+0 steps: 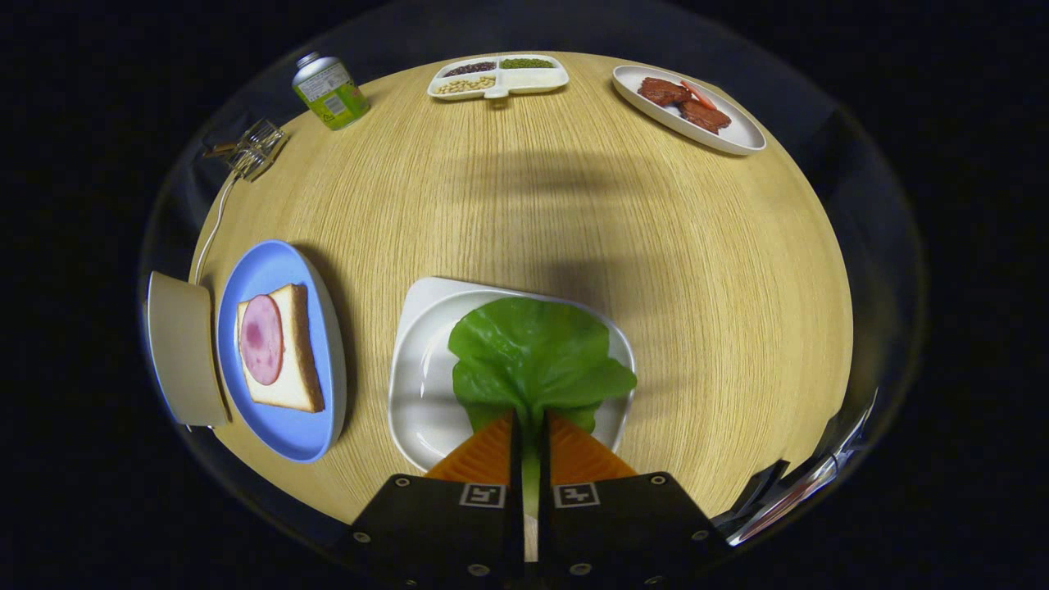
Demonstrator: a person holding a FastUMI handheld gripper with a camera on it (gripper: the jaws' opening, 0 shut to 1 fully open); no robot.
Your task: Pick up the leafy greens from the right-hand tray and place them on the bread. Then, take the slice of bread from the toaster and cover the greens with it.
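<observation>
Hand-held gripper (531, 426) apparently pinching leafy greens (537, 352)

Glossy white tray (414, 385) on matt wood-grain table (656, 270).

Gripper (531, 426) fingers cover the leafy greens' (537, 352) stem end and the white tray's (418, 385) near rim. Toaster (184, 348) slot faces away; bread inside can't be seen.
</observation>
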